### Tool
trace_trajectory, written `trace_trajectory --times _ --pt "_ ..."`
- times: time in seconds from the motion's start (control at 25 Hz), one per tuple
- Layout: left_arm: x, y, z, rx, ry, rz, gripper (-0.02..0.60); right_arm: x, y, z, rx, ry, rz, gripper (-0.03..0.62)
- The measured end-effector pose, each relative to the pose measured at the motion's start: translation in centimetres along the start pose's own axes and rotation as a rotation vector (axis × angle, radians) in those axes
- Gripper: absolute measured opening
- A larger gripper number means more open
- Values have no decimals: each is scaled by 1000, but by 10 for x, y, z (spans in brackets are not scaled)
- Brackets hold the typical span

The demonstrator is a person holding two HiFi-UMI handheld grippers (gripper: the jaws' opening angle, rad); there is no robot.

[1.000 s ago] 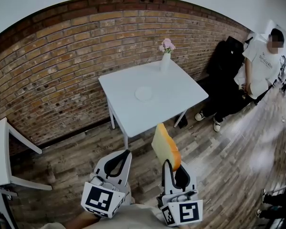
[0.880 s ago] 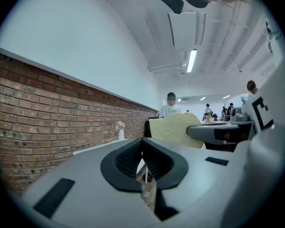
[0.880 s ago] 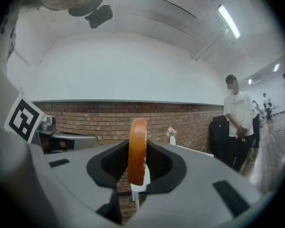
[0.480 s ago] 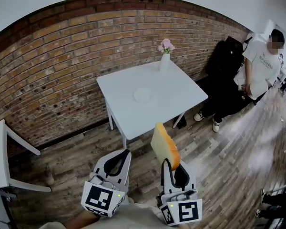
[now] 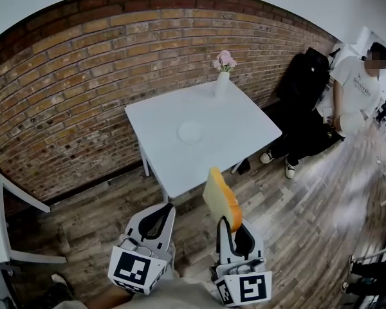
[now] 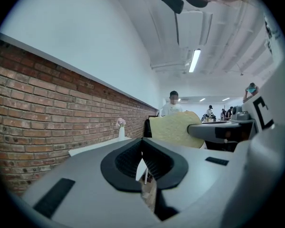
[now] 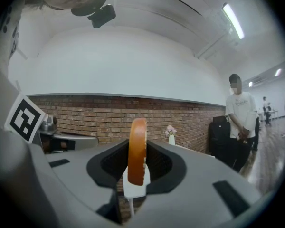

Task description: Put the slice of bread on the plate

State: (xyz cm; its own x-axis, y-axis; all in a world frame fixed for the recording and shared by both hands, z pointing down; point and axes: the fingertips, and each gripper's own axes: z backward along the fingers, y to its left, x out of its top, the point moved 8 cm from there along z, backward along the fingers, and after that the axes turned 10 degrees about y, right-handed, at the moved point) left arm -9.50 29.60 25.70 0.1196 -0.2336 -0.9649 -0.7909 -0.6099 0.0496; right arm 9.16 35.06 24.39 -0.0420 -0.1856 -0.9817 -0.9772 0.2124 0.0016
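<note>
A slice of bread with an orange-brown crust stands upright in my right gripper, whose jaws are shut on its lower edge. The right gripper view shows the bread edge-on between the pads. My left gripper hangs beside it, shut and holding nothing; its own view shows the bread off to the right. A small white plate lies near the middle of the white table, ahead of both grippers. Both grippers are over the wooden floor, short of the table's near corner.
A white vase of pink flowers stands at the table's far edge. A person stands at the right beside a black coat. A white chair is at the left. A brick wall runs behind the table.
Both grippers have moved a little toward the table, which now sits slightly nearer and further left in the head view. The bread stays gripped upright.
</note>
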Motion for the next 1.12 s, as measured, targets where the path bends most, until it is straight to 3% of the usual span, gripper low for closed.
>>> trace_trajectory --times 0.6,1.12 --pt "13 56 -70 -25 12 12 9 6 -13 -89 3 34 -9 95" --pt "44 107 -138 -73 35 9 9 30 -32 -162 -44 62 -23 94"
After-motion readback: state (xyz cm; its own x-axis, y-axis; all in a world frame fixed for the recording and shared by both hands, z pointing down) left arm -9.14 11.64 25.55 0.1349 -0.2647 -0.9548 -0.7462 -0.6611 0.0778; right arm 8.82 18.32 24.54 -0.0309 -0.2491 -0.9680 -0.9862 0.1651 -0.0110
